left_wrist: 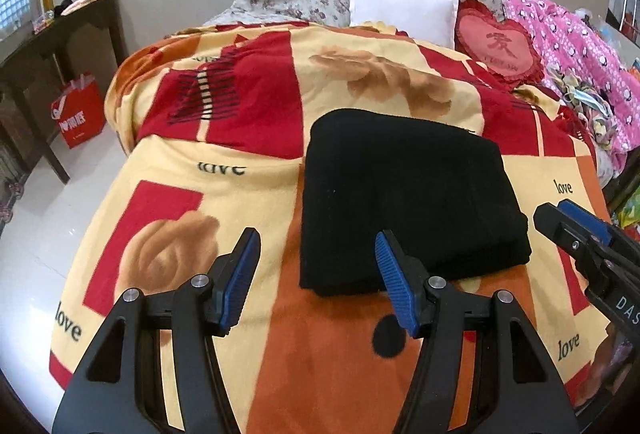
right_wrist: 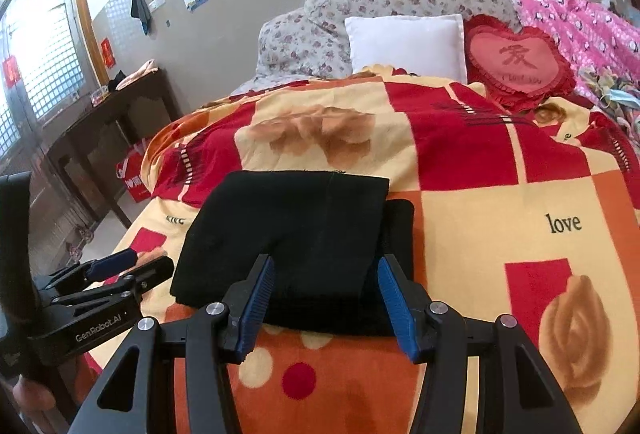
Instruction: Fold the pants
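The left hand-held gripper [left_wrist: 316, 274] sits at the bottom of the left wrist view, angled down at the bed, blue pads spread wide with nothing between them but blanket [left_wrist: 256, 162]. The right hand-held gripper [right_wrist: 326, 298] fills the bottom of the right wrist view, also released, its pads standing apart over the near edge of the pants [right_wrist: 296, 234]; whether they touch the cloth is hard to tell. The pants lie folded into a black rectangle at the centre of both views, flat on the patterned blanket. Only the tip of the right hand-held gripper shows at the right edge of the left view. At the lower left of the right view, the person's fingers [right_wrist: 34, 394] are mostly cut off. A red bag [left_wrist: 80, 114] stands on the floor at left, contents unreadable.
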A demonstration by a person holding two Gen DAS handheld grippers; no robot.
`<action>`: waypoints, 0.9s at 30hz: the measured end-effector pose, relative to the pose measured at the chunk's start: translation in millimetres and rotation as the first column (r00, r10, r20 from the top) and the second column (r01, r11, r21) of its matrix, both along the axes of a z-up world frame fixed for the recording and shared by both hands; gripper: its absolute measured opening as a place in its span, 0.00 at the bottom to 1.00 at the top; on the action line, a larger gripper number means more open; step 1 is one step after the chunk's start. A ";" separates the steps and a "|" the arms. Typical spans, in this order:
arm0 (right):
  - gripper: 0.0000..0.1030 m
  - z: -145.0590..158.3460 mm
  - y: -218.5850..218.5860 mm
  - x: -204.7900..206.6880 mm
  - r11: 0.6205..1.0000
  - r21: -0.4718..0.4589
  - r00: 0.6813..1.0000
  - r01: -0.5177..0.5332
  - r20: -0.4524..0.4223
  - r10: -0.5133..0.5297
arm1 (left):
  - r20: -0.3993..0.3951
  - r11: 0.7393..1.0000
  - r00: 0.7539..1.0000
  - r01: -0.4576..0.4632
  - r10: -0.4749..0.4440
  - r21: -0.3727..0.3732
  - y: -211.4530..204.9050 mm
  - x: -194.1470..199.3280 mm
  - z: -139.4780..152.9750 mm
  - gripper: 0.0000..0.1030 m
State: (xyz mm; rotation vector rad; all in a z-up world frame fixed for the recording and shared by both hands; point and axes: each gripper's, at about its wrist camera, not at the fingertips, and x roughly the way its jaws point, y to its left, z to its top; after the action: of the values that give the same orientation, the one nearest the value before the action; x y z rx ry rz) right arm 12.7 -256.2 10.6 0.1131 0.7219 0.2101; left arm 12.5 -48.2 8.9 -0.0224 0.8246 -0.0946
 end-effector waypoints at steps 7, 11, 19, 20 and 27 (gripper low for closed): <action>0.51 0.1 6.5 -11.2 1.000 0.003 1.000 -0.007 0.005 0.007 | 0.019 1.000 1.000 -0.018 0.018 0.002 4.7 -15.4 5.2 0.58; 0.51 1.5 11.2 -14.6 1.000 -0.006 1.000 -0.014 0.007 0.014 | 0.040 1.000 0.999 -0.028 0.027 0.012 6.2 -23.2 9.4 0.58; 0.51 1.5 14.2 -15.9 1.000 -0.002 1.000 -0.016 0.009 0.016 | 0.073 0.999 0.997 -0.035 0.032 0.029 5.6 -31.4 14.7 0.58; 0.51 1.5 13.8 -16.0 1.000 0.001 1.000 -0.016 0.008 0.016 | 0.075 0.999 0.997 -0.036 0.033 0.029 5.2 -31.7 14.7 0.58; 0.51 -0.2 16.2 -18.5 1.000 0.007 1.000 -0.017 0.006 0.017 | 0.077 0.999 0.996 -0.039 0.036 0.033 5.0 -33.3 14.5 0.58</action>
State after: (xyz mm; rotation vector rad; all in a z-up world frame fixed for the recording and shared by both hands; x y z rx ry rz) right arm -5.8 -240.0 10.4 0.1130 0.7163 0.2286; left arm -20.8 -43.2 23.4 -0.0021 0.7491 -0.0457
